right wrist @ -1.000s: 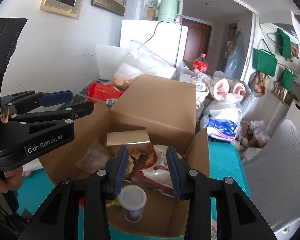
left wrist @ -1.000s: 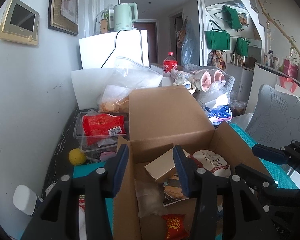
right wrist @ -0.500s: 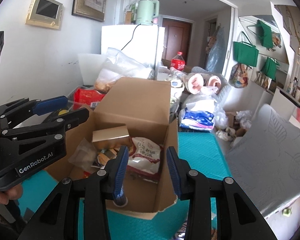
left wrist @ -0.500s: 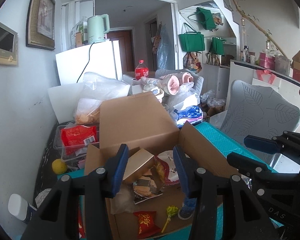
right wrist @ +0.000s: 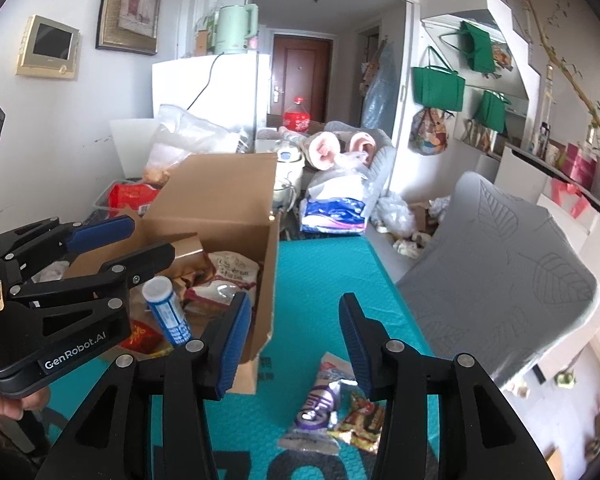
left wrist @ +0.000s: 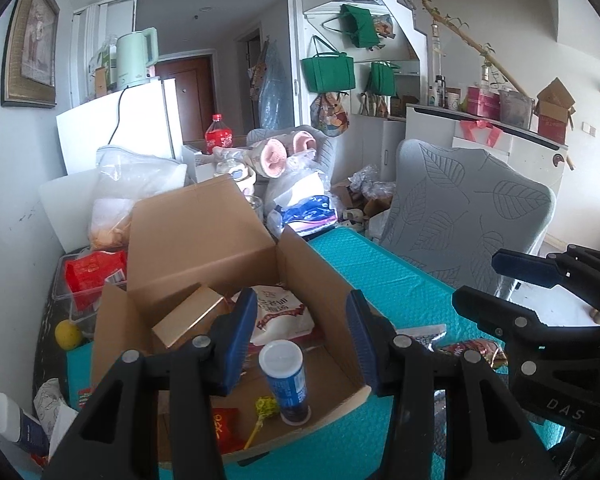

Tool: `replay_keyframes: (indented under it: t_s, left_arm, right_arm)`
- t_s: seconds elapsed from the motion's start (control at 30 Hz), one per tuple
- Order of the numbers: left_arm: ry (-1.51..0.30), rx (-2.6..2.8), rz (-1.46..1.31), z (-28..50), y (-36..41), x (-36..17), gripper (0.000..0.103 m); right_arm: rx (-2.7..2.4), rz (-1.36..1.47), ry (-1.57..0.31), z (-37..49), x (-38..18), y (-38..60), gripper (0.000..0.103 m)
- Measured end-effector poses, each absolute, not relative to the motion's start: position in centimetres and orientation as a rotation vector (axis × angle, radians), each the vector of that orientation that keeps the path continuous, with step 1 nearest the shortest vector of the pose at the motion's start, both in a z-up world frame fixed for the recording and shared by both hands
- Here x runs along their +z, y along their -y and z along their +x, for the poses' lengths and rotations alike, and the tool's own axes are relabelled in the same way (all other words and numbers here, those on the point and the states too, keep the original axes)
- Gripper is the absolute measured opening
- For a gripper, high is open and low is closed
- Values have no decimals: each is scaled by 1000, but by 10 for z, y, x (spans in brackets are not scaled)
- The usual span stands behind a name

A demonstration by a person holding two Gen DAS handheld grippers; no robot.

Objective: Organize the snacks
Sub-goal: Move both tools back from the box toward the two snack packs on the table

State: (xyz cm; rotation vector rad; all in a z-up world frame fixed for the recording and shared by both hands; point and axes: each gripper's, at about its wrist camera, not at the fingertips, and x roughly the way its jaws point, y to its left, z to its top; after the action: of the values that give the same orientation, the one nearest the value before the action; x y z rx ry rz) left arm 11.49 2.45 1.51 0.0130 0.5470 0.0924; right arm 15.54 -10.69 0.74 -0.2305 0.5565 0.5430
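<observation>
An open cardboard box (left wrist: pixel 204 240) stands on the teal mat (left wrist: pixel 380 280). It holds a gold carton (left wrist: pixel 188 316), a white bag (left wrist: pixel 278 310), a blue-and-white tube (left wrist: pixel 284 380), a red packet (left wrist: pixel 224 428) and a lollipop (left wrist: pixel 262 410). My left gripper (left wrist: pixel 300 336) hangs open over the box's near edge with nothing between its fingers. My right gripper (right wrist: pixel 296 332) is over the mat to the right of the box (right wrist: pixel 220 208); its jaws are opening and hold nothing. A purple packet (right wrist: pixel 316 412) and a red-yellow packet (right wrist: pixel 360 420) lie on the mat below it.
A grey leaf-pattern chair (right wrist: pixel 500 264) stands close on the right. Behind the box are a clear tub with a red bag (left wrist: pixel 92 276), plastic bags (left wrist: pixel 128 184) and a white fridge (left wrist: pixel 140 128). A yellow ball (left wrist: pixel 68 334) lies left of the box.
Both grippers have swung right, away from the middle of the box. The right one now hangs over the mat with its jaws wider, and the two packets have come into view.
</observation>
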Motion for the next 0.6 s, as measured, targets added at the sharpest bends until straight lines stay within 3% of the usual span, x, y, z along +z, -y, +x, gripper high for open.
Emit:
replay_keyframes:
  t_s: [0.6]
  left_arm:
    - [-626, -81, 64, 115, 48, -16, 46]
  right_arm:
    - [367, -152, -632, 140, -23, 175, 51]
